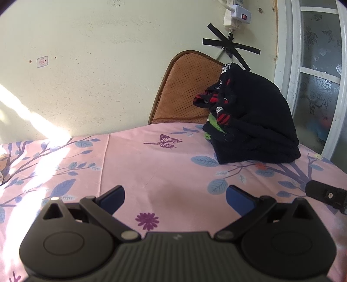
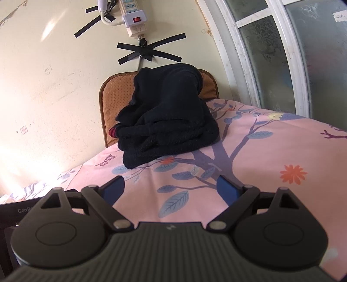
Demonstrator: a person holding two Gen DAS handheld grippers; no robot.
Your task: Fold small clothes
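A heap of dark clothes point(image 1: 253, 121) lies on the pink flowered sheet point(image 1: 151, 169) at the far right, with a black knit garment on top and red-striped and green pieces showing at its left side. It also shows in the right wrist view point(image 2: 169, 117), straight ahead. My left gripper point(image 1: 175, 198) is open and empty, low over the sheet, well short of the heap. My right gripper point(image 2: 171, 187) is open and empty, just in front of the heap. A black part of the right gripper point(image 1: 327, 196) shows at the right edge of the left view.
An orange perforated cushion point(image 1: 184, 91) stands against the wall behind the heap. A white power strip point(image 2: 132, 17) and taped cable hang on the wall. A frosted glass door point(image 2: 282, 54) is at the right. A black device point(image 2: 13, 214) sits at the lower left.
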